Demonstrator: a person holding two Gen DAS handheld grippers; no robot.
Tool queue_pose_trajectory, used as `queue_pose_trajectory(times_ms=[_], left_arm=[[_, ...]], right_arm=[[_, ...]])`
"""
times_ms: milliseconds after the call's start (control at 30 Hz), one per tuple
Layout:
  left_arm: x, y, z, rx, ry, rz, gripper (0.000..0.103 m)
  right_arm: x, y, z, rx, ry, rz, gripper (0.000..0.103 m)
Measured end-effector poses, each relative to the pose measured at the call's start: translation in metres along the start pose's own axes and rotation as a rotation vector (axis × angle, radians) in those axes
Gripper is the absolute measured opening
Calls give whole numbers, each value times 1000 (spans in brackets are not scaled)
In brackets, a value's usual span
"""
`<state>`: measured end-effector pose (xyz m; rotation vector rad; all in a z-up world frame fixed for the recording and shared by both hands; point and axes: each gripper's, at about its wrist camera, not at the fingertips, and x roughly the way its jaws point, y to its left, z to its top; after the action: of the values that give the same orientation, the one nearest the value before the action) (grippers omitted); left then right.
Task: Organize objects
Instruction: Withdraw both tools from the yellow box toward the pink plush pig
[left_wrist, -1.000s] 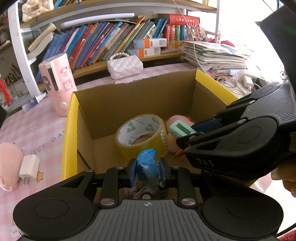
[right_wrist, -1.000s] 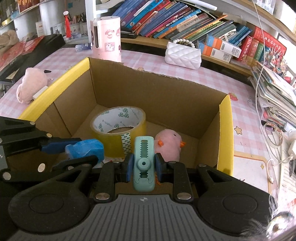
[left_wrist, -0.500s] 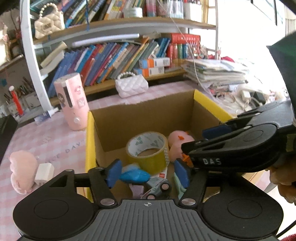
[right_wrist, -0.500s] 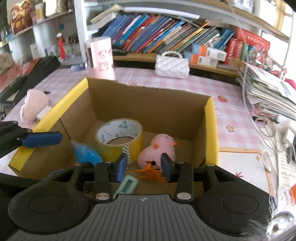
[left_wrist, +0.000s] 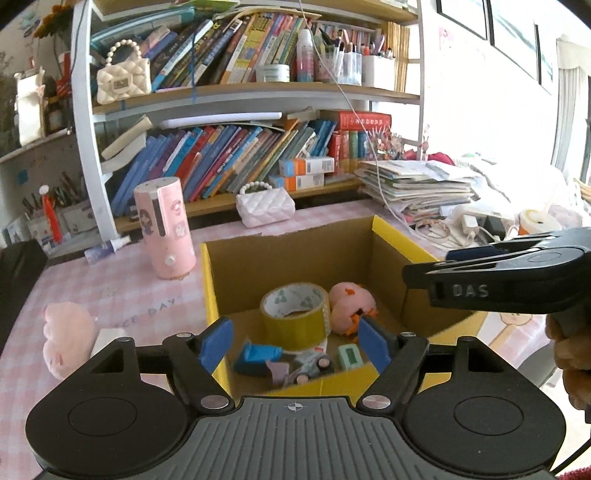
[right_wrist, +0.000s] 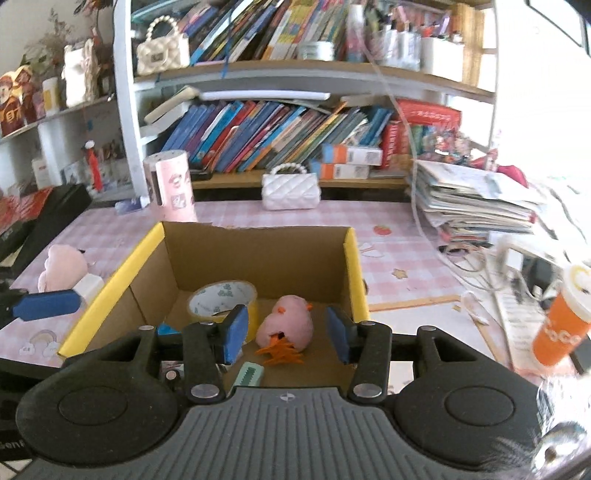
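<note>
The open brown cardboard box with yellow-taped rims (left_wrist: 391, 236) stands on the pink checked table (left_wrist: 110, 291), and the sorted things lie on its floor. At the back sits a roll of yellow packing tape (left_wrist: 295, 317), lying flat with its hole upward, and just beside it on the right a pink plush chick with orange feet (left_wrist: 351, 306) lies tipped over, touching the roll. Nearer the front edge lie a blue plastic toy (left_wrist: 258, 356), a small grey toy car with pink wheels (left_wrist: 310, 365) and a mint-green clip with a toothed face (left_wrist: 349, 355), all close together.

The left claw (left_wrist: 295, 343) hovers above the near rim of the box, its blue-padded fingers spread wide with nothing between them. The right claw (right_wrist: 286, 334) hangs over the same near edge, likewise spread apart and empty; the plush chick (right_wrist: 286, 325) shows through its gap, and the green clip (right_wrist: 249, 374) lies just below its left finger. From the left view, the right claw's black body crosses above the box's right wall.

Outside the box, a pink cylindrical appliance with cartoon stickers (left_wrist: 164, 229) stands upright near the far left corner, a white quilted handbag with a pearl handle (left_wrist: 266, 206) sits behind it, and a pink plush toy (left_wrist: 66, 336) lies left of the box beside a white charger plug (right_wrist: 88, 284). An orange paper cup with a white lid (right_wrist: 565, 321) stands at the right, near a stack of papers (left_wrist: 417, 184).
</note>
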<state>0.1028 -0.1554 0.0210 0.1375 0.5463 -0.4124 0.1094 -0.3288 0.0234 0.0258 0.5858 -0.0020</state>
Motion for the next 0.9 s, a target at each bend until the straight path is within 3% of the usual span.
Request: queue_pose_trajectory(times_ms=[333, 633, 900], left_arm=[[-27, 15, -33, 4, 43, -17, 77], [-47, 26, -65, -5, 140, -51, 83], [-66, 35, -83, 11, 173, -61, 83]], right_arm=[[-33, 18, -40, 72, 52, -83, 47], [-53, 50, -78, 124, 145, -99, 51], [-70, 77, -100, 127, 191, -101, 53]])
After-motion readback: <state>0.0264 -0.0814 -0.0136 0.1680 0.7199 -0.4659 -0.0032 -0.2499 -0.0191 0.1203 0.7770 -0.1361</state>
